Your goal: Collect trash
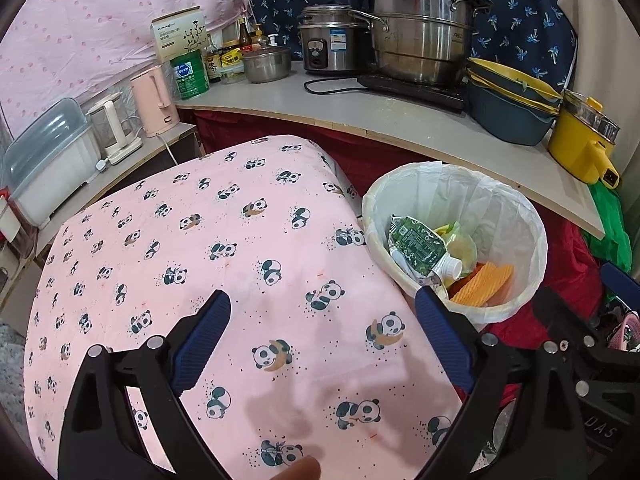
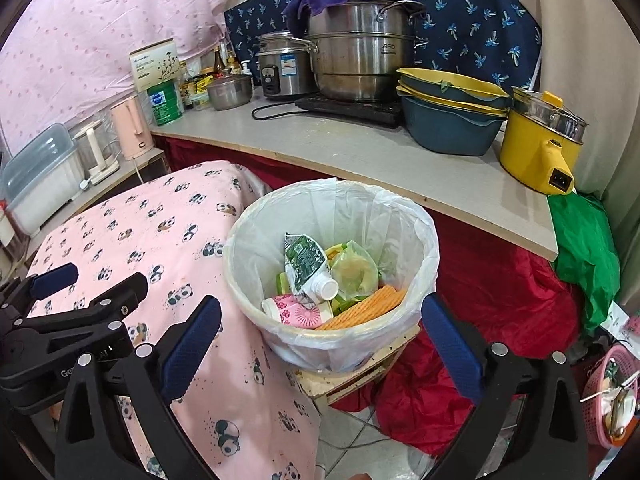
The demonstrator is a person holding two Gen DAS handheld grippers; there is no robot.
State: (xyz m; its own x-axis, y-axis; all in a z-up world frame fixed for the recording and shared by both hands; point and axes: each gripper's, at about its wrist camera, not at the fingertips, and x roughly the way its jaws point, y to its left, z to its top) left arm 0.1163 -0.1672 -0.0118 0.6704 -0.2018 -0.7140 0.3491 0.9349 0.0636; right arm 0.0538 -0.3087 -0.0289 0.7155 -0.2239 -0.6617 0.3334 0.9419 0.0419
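Note:
A round bin with a white plastic liner [image 2: 360, 208] stands on a small wooden stand beside a table covered in pink panda cloth [image 1: 224, 264]. The bin also shows in the left wrist view [image 1: 500, 208]. Inside lie a green pouch with a white cap [image 2: 306, 264], a pink cup [image 2: 294, 312], an orange ridged piece [image 2: 368, 308] and a yellow-green wrapper [image 2: 354, 270]. My left gripper [image 1: 322, 306] is open and empty over the cloth, left of the bin. My right gripper [image 2: 320, 320] is open and empty, just above the bin's near rim. The left gripper's body shows at the left of the right wrist view [image 2: 72, 320].
A grey counter [image 2: 360, 160] behind the bin holds steel pots [image 2: 360, 64], a rice cooker [image 2: 280, 68], stacked blue-yellow basins [image 2: 448, 116], a yellow electric pot [image 2: 540, 140], a green tin and bottles. Pink kettle [image 1: 154, 100] at left. Red cloth [image 2: 480, 320], green bag, pink basket [image 2: 612, 392] at right.

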